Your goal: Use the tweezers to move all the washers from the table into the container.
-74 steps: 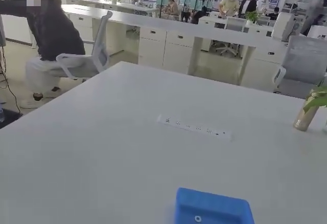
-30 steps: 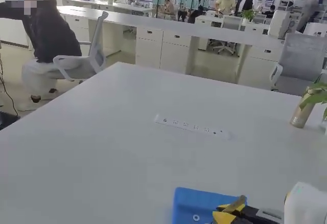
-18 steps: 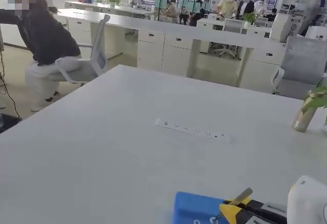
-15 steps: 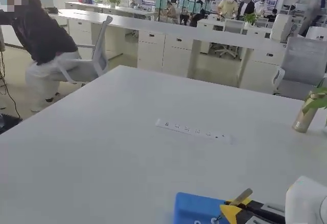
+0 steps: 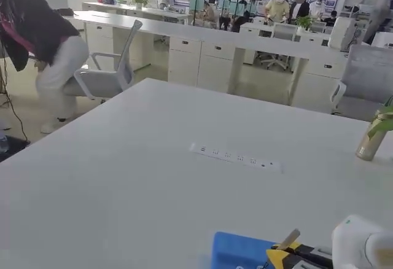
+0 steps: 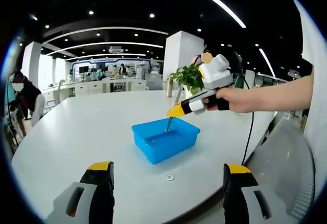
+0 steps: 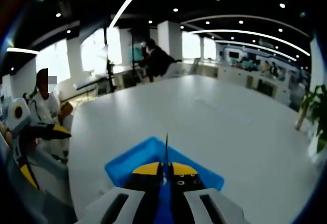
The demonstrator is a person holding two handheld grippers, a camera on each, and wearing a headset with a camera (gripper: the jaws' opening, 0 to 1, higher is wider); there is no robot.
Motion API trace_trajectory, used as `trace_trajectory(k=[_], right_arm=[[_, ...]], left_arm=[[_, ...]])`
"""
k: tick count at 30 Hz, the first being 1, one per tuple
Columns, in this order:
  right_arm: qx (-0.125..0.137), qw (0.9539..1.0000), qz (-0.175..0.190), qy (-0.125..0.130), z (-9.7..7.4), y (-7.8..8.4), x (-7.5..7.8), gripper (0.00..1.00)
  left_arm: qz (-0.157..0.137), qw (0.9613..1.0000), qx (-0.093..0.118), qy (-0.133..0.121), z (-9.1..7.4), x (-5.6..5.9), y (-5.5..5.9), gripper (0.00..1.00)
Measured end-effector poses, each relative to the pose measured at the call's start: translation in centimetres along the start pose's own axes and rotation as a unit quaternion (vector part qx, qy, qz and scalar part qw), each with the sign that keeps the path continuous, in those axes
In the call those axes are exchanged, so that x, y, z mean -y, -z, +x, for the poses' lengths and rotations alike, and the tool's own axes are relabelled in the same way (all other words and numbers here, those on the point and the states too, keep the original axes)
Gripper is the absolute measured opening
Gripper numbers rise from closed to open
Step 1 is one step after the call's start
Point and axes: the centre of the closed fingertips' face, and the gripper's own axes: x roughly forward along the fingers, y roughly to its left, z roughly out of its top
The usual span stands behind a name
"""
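The blue container (image 6: 164,139) sits on the white table, with one washer (image 6: 169,177) lying on the tabletop just in front of it. A hand holds my right gripper (image 6: 178,111) above the container, shut on the tweezers (image 6: 167,124), whose tips point down into it. In the right gripper view the tweezers (image 7: 166,144) stick out from the shut right gripper (image 7: 165,169) over the container (image 7: 127,165). My left gripper (image 6: 167,169) stands open, short of the washer. In the head view the right gripper (image 5: 279,255) is over the container (image 5: 236,252).
A white power strip (image 5: 236,157) lies mid-table and a vase with a plant (image 5: 371,140) stands at the right edge. A person (image 5: 43,42) stands by an office chair (image 5: 104,75) beyond the table's left side. My left gripper (image 7: 23,132) shows at the left of the right gripper view.
My right gripper with the tweezers has come in over the blue container from the lower right. The person at the left has risen from the chair. The head camera shifted slightly.
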Motion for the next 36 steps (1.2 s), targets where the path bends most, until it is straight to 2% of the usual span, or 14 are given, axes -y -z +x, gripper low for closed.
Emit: trace_trajectory(k=[4,6,18,19,32,36], right_arm=[[-0.01,0.9999,0.003,-0.002,0.5,1.1,-0.1,0.03],[-0.013,0.9999,0.004,-0.003,0.5,0.9,-0.3,0.03],[-0.038,0.9992,0.011,-0.005,1.4,3.6,-0.1,0.03],[-0.03,0.9995,0.013,-0.005,1.3,3.3,-0.1,0.03],[-0.031,0.9995,0.005,-0.008,1.3,3.3,0.0,0.03],[-0.01,0.9999,0.006,-0.01,0.9,2.5,-0.2,0.03]], left_arm=[[0.0,1.0,0.0,0.0,0.0,0.0,0.0,0.9],[0.0,1.0,0.0,0.0,0.0,0.0,0.0,0.9],[0.0,1.0,-0.002,0.0,0.1,0.0,0.1,0.9],[0.0,1.0,-0.002,0.0,0.1,0.0,0.1,0.9],[0.0,1.0,-0.004,0.002,0.2,0.0,0.1,0.9],[-0.001,1.0,-0.005,0.002,0.1,0.1,0.2,0.9]])
